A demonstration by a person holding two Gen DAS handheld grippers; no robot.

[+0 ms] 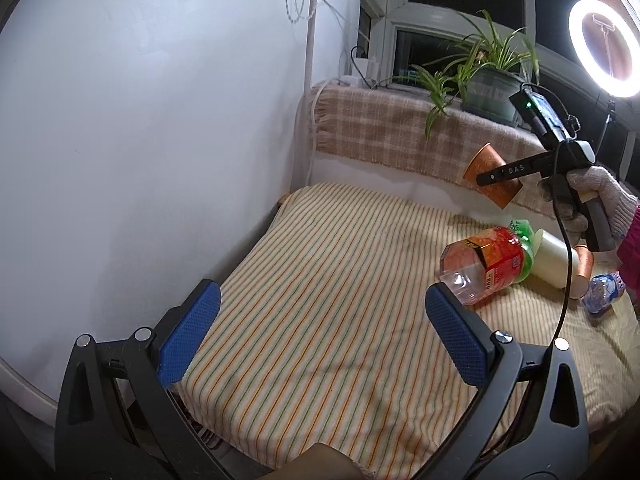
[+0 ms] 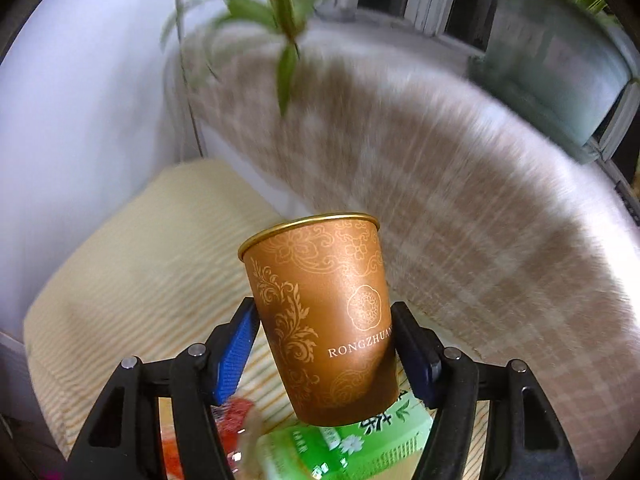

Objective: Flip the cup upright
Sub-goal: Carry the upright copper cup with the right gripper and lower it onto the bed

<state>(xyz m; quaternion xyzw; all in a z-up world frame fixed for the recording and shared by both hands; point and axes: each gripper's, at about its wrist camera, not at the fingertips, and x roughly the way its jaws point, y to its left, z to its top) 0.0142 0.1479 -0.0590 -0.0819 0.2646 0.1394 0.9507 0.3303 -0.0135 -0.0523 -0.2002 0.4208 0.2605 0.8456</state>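
A copper paper cup (image 2: 324,320) with gold floral print is clamped between my right gripper's blue pads (image 2: 236,356), rim up in the right wrist view. In the left wrist view the same cup (image 1: 490,172) hangs tilted in the air above the striped cloth, held by my right gripper (image 1: 496,176) in a gloved hand. My left gripper (image 1: 320,336) is open and empty, low over the near part of the cloth. The right wrist background is motion-blurred.
A plastic bottle with a red label (image 1: 484,268), a green-labelled bottle (image 1: 524,240), a lying pale cup (image 1: 556,260) and a small blue bottle (image 1: 604,292) lie on the striped cloth (image 1: 320,260) at right. A potted plant (image 1: 488,80) stands on the plaid-covered sill. A white wall is at left.
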